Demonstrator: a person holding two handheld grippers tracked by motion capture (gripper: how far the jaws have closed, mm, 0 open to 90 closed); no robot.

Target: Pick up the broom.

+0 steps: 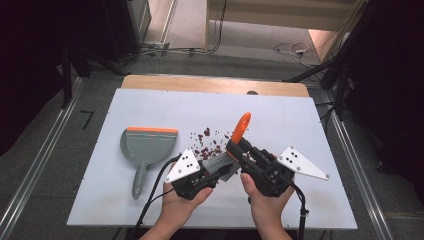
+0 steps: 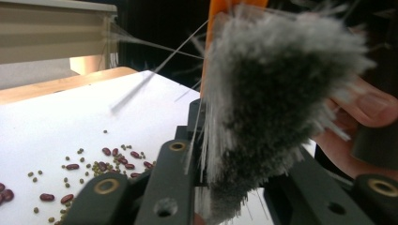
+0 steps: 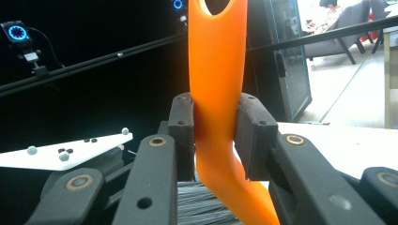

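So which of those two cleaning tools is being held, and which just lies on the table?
The brush is held: the right gripper clamps its orange handle, and its grey bristles sit at the left gripper. The grey dustpan lies untouched on the table, left of the spilled beans.

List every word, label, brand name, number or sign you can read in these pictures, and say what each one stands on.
None: no readable text stands on anything here.
Brush: plain orange handle, plain grey bristles.
Dustpan: plain grey with an orange edge.
Left tool and right tool: the white plates carry only dark dots.
Glowing blue rings: lights, not characters.
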